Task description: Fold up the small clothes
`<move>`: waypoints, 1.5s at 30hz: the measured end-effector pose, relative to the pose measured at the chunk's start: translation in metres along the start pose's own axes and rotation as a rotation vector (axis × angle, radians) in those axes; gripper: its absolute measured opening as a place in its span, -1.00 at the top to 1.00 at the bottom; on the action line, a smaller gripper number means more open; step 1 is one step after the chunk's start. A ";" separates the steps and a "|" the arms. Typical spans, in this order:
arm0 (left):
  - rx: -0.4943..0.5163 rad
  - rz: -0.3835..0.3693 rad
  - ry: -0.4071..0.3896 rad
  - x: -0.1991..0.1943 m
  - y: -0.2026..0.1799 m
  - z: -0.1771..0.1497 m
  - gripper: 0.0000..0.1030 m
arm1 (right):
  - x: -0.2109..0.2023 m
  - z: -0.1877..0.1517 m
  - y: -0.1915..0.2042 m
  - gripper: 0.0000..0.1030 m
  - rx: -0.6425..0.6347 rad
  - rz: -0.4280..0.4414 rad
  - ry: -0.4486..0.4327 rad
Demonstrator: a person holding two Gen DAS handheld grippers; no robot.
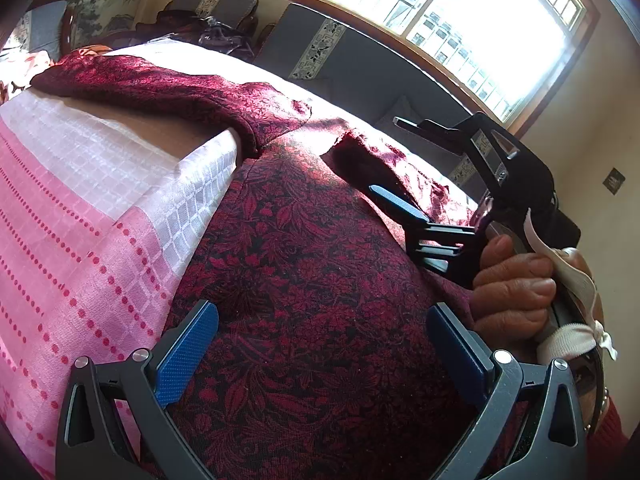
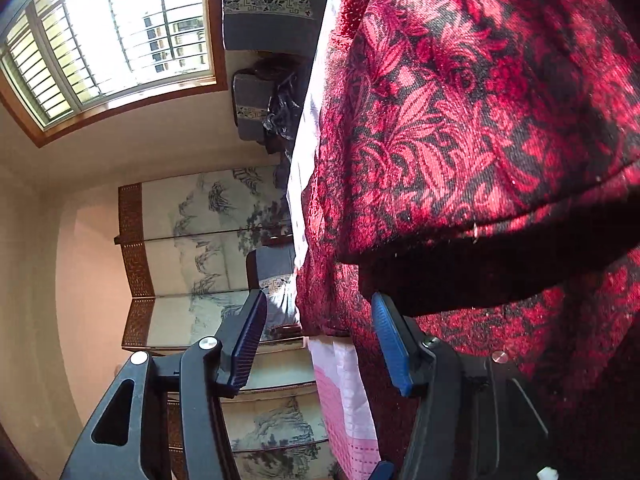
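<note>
The pink-and-white cloth [image 1: 80, 216] covered the table, and the dark red floral garment [image 1: 304, 280] lay spread flat across it, one sleeve [image 1: 160, 84] stretched out over the cloth on the far side toward the window [image 1: 480, 12]. Over the garment's body hung the left gripper [image 1: 320, 356], fingers spread wide with nothing between them. Further along the garment toward the window was the right gripper [image 2: 316, 344], also spread apart and gripping nothing, its blue pad [image 2: 392, 344] right up against a fold of the fabric, the person's hand [image 1: 516, 292] wrapped round its handle.
</note>
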State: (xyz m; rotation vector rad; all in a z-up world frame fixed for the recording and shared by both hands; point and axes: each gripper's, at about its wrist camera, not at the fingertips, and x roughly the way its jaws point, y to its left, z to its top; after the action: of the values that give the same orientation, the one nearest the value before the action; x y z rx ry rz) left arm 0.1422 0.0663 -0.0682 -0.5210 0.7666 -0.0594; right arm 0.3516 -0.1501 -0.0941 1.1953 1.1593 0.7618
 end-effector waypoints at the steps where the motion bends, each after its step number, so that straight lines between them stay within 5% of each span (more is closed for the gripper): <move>1: -0.002 -0.004 0.000 -0.001 0.001 0.000 -1.00 | -0.009 -0.009 0.006 -0.19 -0.046 -0.032 -0.001; 5: -0.055 -0.119 -0.005 -0.005 0.014 0.003 -1.00 | -0.054 -0.055 0.028 -0.19 -0.274 -0.166 -0.009; 9: -0.237 -0.255 0.020 -0.021 0.051 0.026 -0.98 | -0.109 -0.100 0.042 -0.19 -0.526 -0.409 -0.116; 14: -0.364 -0.156 -0.097 -0.054 0.120 0.095 -0.94 | -0.161 -0.122 0.038 -0.18 -0.666 -0.615 -0.235; 18: -0.451 -0.063 -0.052 -0.050 0.192 0.152 -0.52 | -0.179 -0.112 0.016 -0.18 -0.597 -0.601 -0.252; 20: -0.512 -0.008 -0.021 -0.043 0.231 0.175 -0.09 | -0.180 -0.109 0.001 -0.18 -0.558 -0.605 -0.252; 24: -0.654 0.065 -0.020 -0.040 0.313 0.205 0.05 | -0.175 -0.113 -0.005 -0.15 -0.573 -0.623 -0.258; 27: -0.760 0.015 0.035 -0.033 0.359 0.210 0.28 | -0.174 -0.115 -0.005 -0.15 -0.579 -0.622 -0.262; 34: -0.716 -0.003 0.024 -0.016 0.370 0.232 0.33 | -0.173 -0.116 -0.004 -0.20 -0.580 -0.626 -0.283; 37: -0.713 0.025 0.006 -0.008 0.374 0.233 0.82 | -0.171 -0.118 -0.004 -0.25 -0.592 -0.627 -0.287; 45: -0.533 0.067 -0.122 -0.021 0.334 0.243 0.89 | -0.178 -0.118 -0.008 -0.27 -0.568 -0.572 -0.304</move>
State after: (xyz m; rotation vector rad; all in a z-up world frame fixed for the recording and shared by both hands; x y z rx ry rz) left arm 0.2465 0.4660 -0.0660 -0.9943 0.6773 0.2440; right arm 0.1888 -0.2807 -0.0492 0.4442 0.8791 0.4042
